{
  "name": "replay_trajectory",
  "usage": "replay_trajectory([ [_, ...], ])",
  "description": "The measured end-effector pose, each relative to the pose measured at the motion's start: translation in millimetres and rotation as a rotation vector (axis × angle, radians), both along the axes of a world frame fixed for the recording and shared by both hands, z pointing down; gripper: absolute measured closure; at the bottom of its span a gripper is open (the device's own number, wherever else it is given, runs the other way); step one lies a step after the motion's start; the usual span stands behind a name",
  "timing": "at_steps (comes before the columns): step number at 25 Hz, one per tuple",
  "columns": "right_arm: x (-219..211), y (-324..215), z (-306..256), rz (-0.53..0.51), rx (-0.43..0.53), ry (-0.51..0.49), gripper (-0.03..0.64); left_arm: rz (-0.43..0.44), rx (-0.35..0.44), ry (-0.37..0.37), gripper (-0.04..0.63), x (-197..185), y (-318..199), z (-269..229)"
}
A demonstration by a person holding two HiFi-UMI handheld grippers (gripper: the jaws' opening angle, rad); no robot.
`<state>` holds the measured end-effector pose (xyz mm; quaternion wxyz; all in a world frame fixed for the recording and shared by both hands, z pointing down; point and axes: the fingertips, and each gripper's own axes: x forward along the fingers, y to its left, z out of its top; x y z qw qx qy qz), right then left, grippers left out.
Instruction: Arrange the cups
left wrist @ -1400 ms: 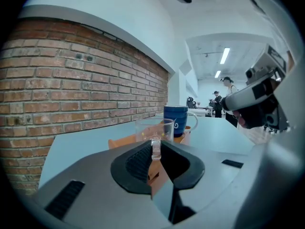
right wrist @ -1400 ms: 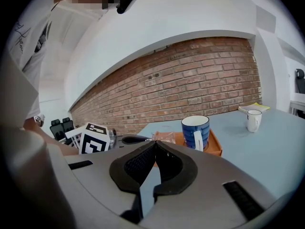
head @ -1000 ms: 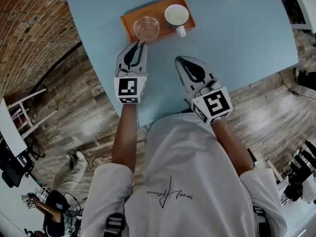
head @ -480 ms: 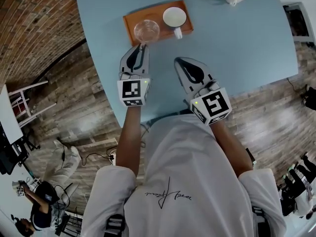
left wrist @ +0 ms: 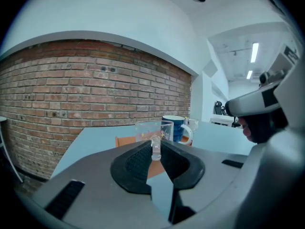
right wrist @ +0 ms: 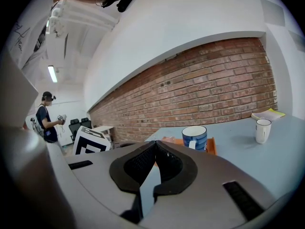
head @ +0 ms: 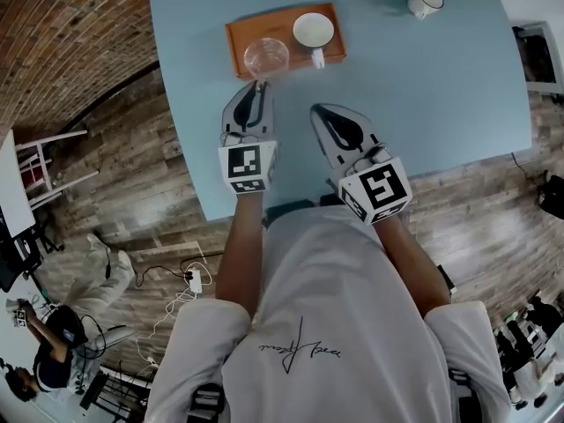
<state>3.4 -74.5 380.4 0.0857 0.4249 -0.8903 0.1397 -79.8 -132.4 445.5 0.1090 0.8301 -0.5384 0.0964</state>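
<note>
clear glass cup (head: 266, 56) at near-left corner of flat orange tray (head: 238, 32), just beside blue white-lined mug (head: 314, 30). left gripper (left wrist: 156, 148) pinching the glass's handle. right gripper (right wrist: 155, 144) pressed together, empty, over light-blue table (head: 441, 86). small white mug (head: 425, 0) well apart, far side.

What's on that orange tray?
A blue mug, white inside, and a clear glass cup whose handle the left gripper pinches. Whether the cup touches the orange tray is hidden.
</note>
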Motion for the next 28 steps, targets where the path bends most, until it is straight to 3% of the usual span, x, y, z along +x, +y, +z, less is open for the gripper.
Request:
replay_trajectory([
  [19, 17.7, 12.3, -2.7, -0.104, 0.006, -0.008, 0.595, -0.204, 0.027, 0.019, 0.541, -2.2, 3.9, -2.9],
  [28, 27.8, 15.3, 2.3, -0.147, 0.006, 0.009, 0.595, -0.278, 0.082, -0.032, 0.541, 1.0, -6.9, -6.3],
])
